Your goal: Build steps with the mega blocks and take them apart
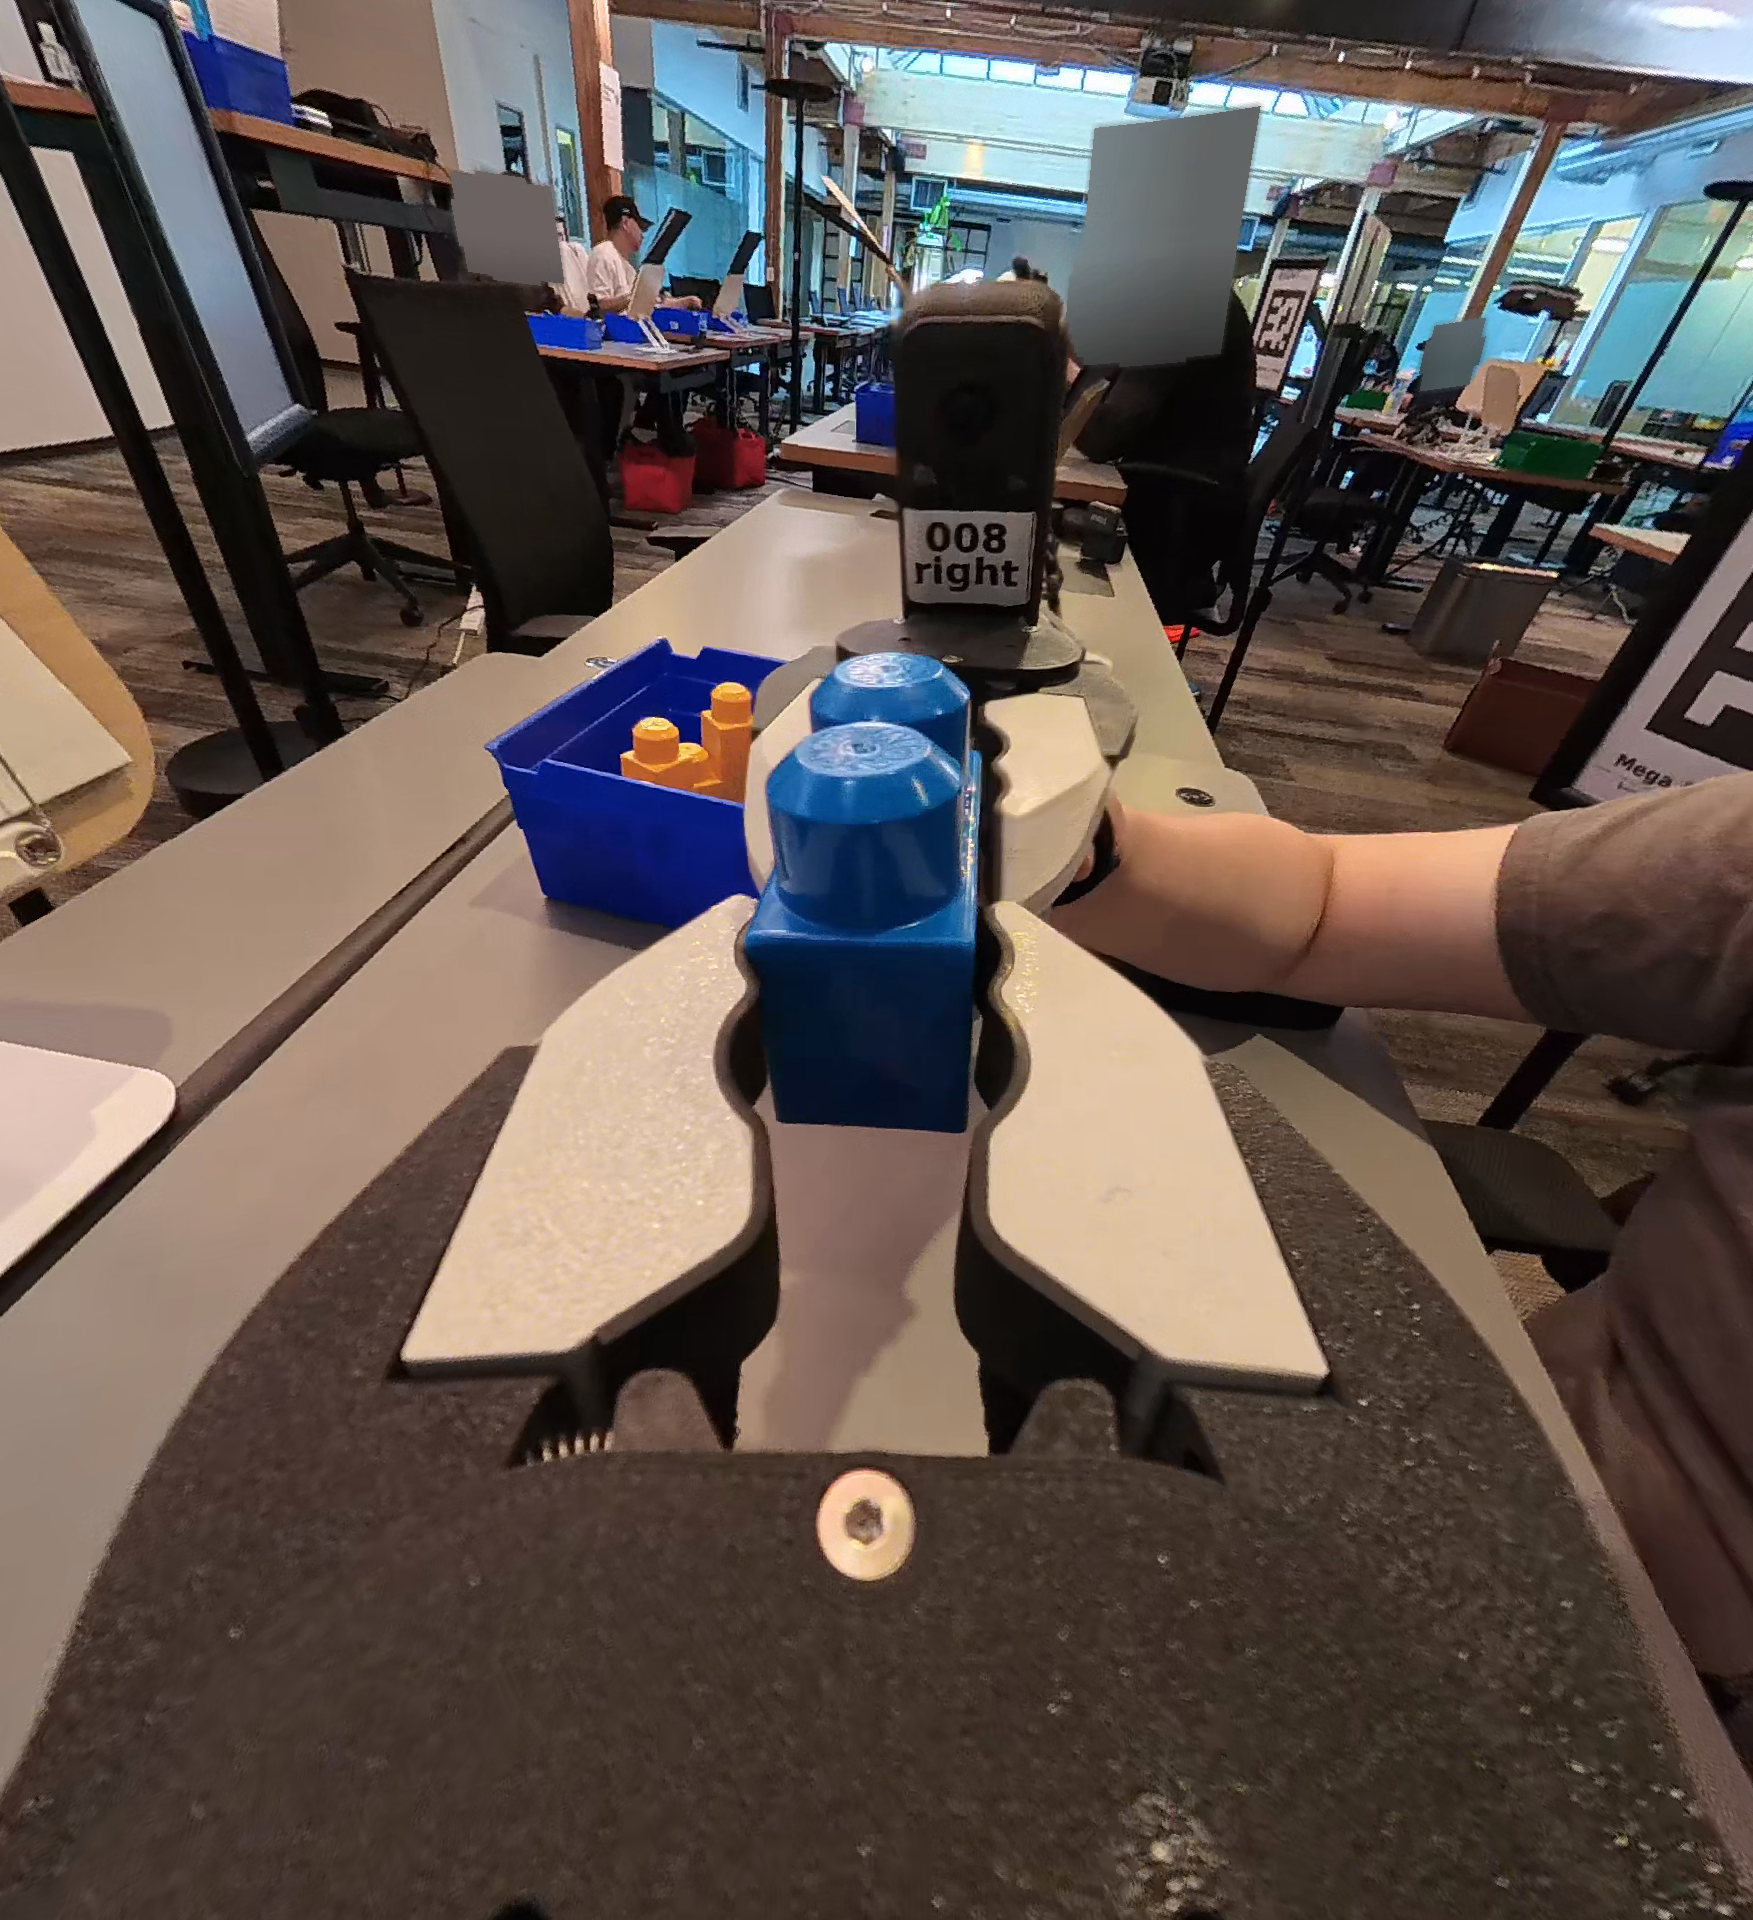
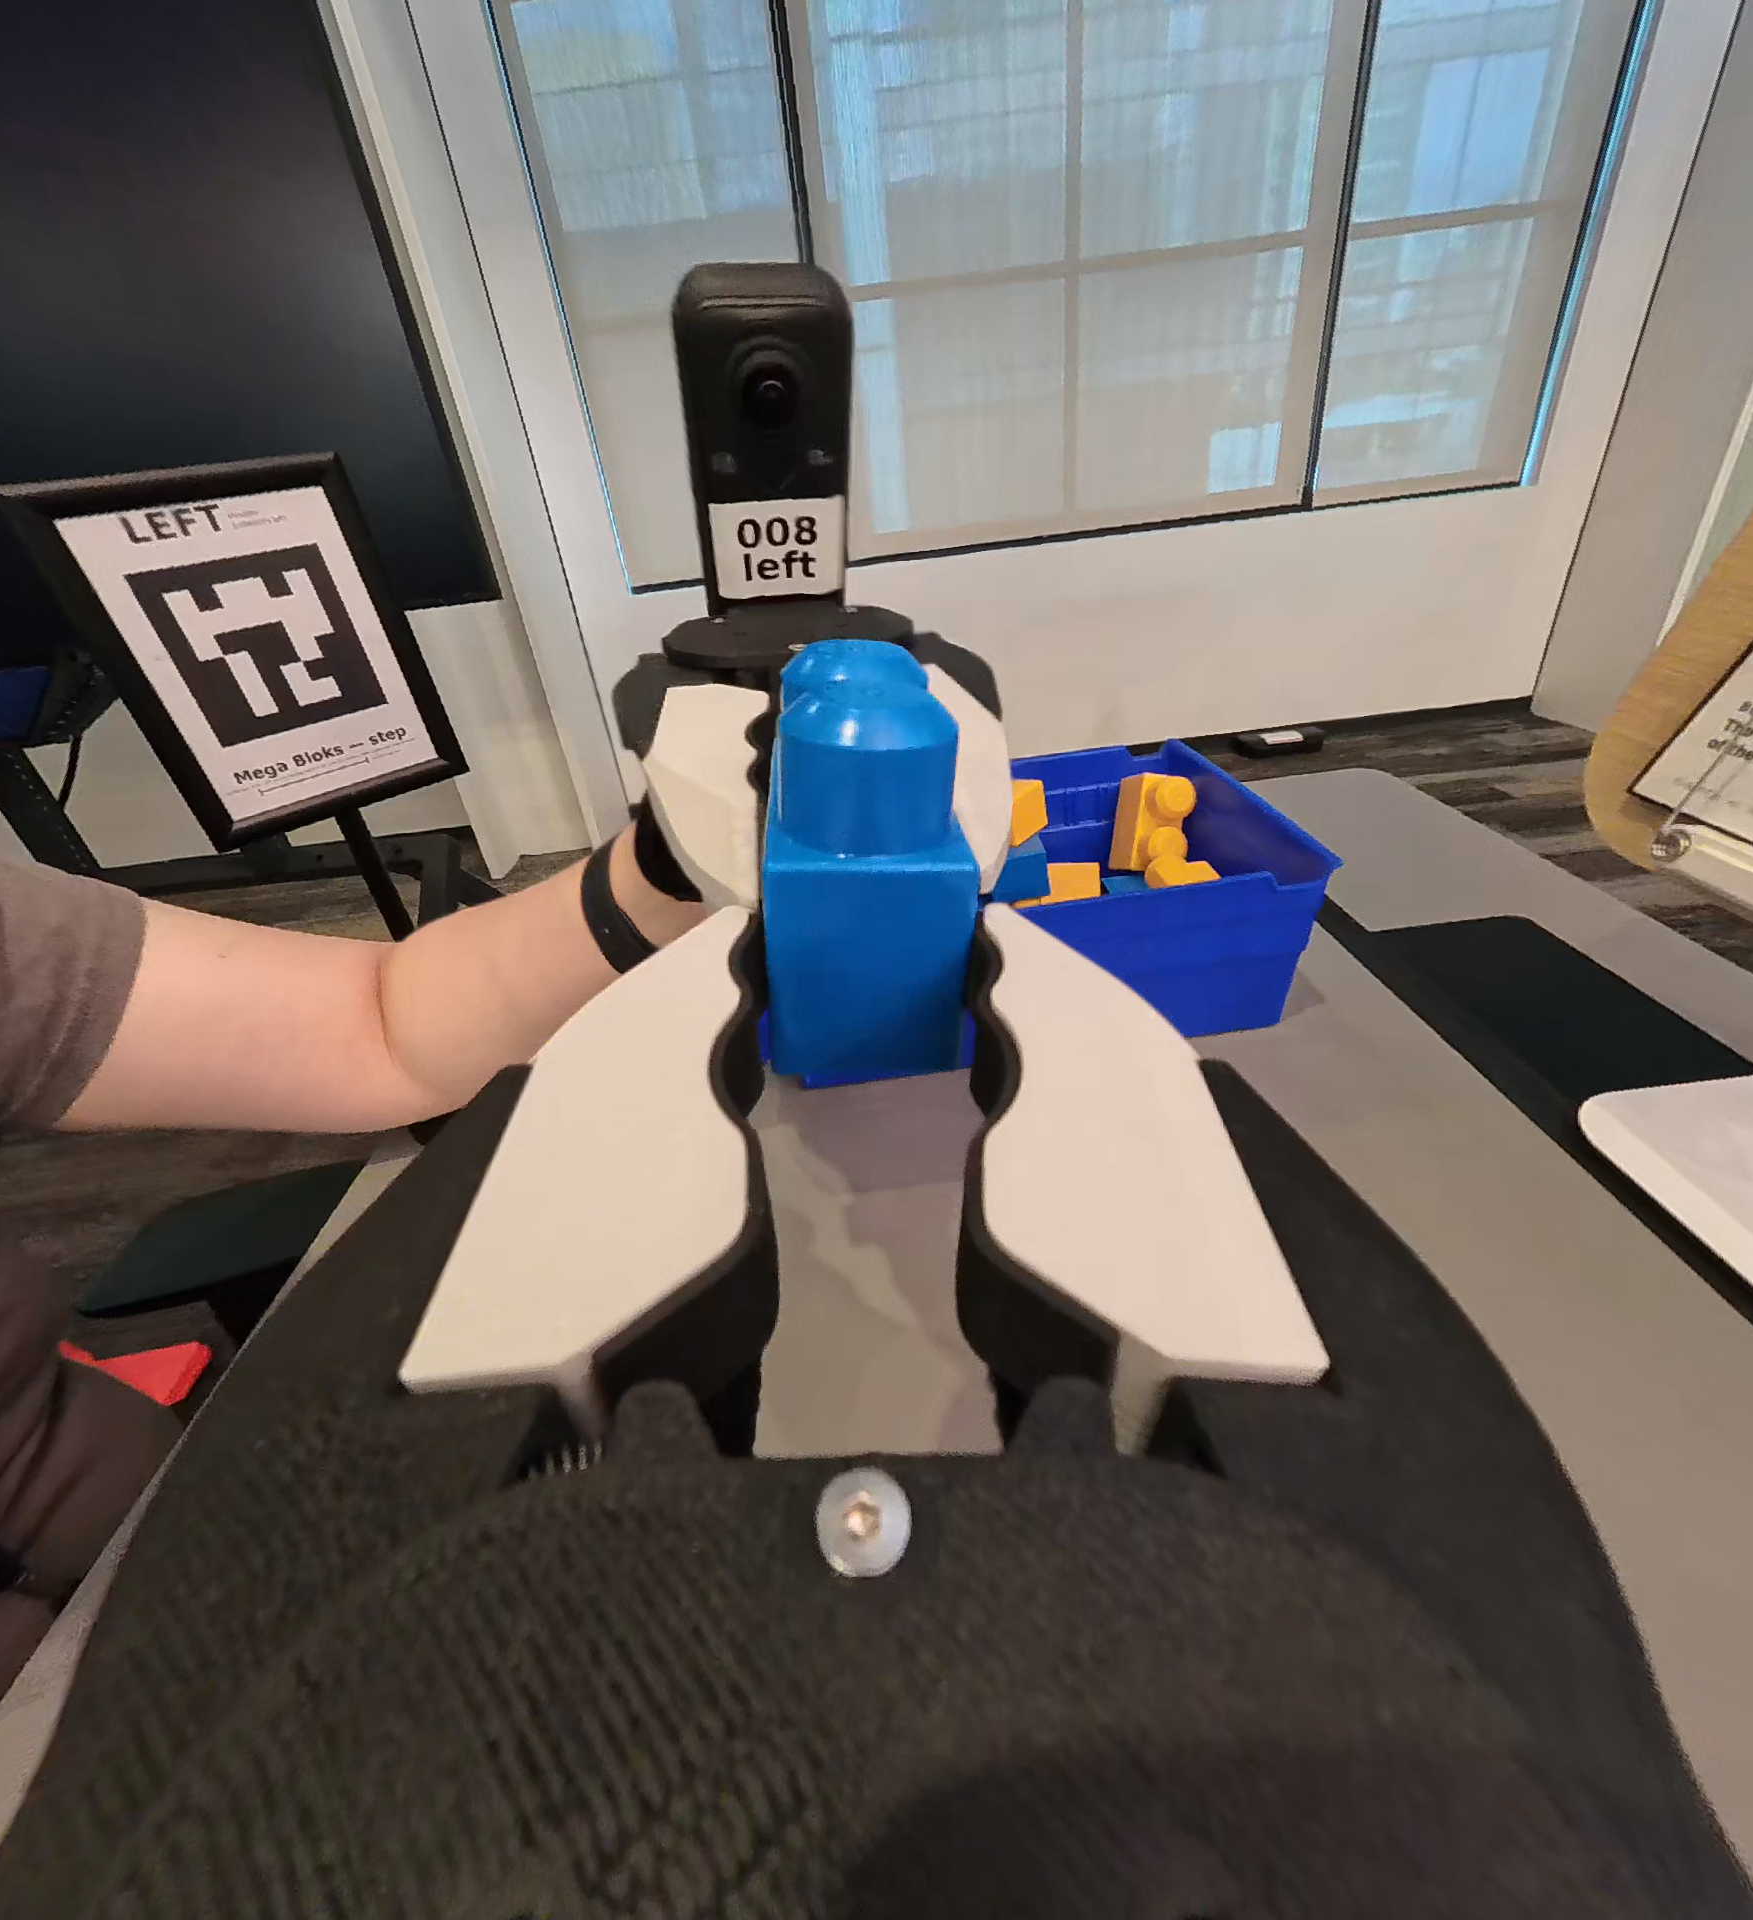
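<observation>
The left gripper (image 1: 861, 997) and right gripper (image 2: 861, 997) face each other over the grey table (image 1: 332, 852), each with its fingers clamped on the sides of a blue block (image 1: 867, 997) held upright between them. In the left wrist view two studs rise at 12 o'clock from the fingertips. A blue bin (image 1: 623, 821) with orange blocks (image 1: 695, 748) sits at 10 o'clock there; in the right wrist view it lies at 2 o'clock, just beside the block.

Blue block (image 1: 861, 997), blue bin (image 1: 602, 821) (orange blocks (image 1: 695, 743)).
</observation>
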`<state>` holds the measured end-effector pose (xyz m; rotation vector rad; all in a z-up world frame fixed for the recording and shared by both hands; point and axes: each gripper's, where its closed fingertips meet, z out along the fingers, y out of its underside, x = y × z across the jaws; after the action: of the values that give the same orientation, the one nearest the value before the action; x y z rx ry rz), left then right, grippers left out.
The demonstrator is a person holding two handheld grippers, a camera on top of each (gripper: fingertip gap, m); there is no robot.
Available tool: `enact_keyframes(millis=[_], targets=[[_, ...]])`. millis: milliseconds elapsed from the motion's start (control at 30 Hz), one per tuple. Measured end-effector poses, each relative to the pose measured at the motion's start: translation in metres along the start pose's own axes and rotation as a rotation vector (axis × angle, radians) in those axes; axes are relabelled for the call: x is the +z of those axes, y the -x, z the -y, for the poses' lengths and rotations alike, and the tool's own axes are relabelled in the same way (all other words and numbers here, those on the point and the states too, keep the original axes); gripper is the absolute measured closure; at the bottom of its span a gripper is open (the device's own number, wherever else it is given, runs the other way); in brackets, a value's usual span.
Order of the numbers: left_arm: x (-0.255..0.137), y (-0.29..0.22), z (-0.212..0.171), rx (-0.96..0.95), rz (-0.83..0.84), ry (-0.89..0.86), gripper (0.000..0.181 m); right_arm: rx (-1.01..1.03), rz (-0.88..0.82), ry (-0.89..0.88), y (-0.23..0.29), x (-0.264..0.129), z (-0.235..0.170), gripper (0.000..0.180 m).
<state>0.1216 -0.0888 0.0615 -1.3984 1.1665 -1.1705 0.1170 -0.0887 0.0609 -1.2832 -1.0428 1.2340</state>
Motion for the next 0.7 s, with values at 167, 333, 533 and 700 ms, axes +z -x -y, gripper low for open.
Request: enact_keyframes(millis=[167, 333, 533, 700], targets=[[-0.04, 0.017, 0.023, 0.028, 0.116, -0.032, 0.144, -0.082, -0.205, 0.121, -0.033, -0.014, -0.007, 0.128], [-0.102, 0.033, 0.045, 0.109, 0.324, -0.026, 0.144, 0.018, -0.468, 0.508, -0.092, -0.022, -0.099, 0.123], [-0.127, 0.025, 0.063, 0.114, 0.327, -0.104, 0.144, 0.0, -0.634, 0.682, -0.13, -0.021, -0.171, 0.118], [-0.121, 0.024, 0.062, 0.102, 0.306, -0.102, 0.143, 0.045, -0.608, 0.732, -0.136, -0.018, -0.193, 0.137]])
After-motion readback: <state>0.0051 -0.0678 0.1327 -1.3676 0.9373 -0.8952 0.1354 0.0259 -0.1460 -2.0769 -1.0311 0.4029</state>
